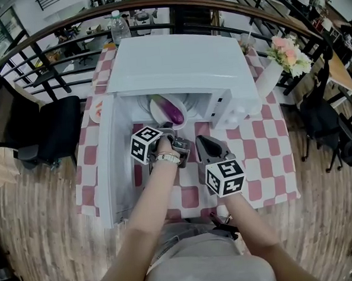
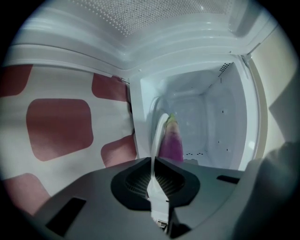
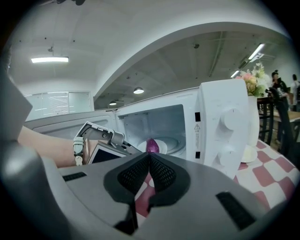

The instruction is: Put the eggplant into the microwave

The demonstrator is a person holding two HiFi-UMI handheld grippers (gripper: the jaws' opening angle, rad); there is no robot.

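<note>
The purple eggplant (image 1: 174,112) (image 2: 172,143) (image 3: 152,145) lies on a white plate (image 1: 159,111) (image 2: 159,133) in the mouth of the open white microwave (image 1: 177,65) (image 3: 225,126). Its door (image 1: 106,165) is swung out to the left. My left gripper (image 1: 168,130) (image 2: 153,176) is at the opening, shut on the plate's near rim, which runs edge-on between its pads. The right gripper (image 1: 201,142) (image 3: 149,161) hangs just right of it, in front of the oven, shut with nothing between its jaws.
The microwave stands on a red-and-white checked table (image 1: 266,155). A vase of flowers (image 1: 284,56) is at the oven's right, a water bottle (image 1: 119,27) behind it, a small plate (image 1: 96,111) at its left. Dark chairs (image 1: 56,132) and a railing surround the table.
</note>
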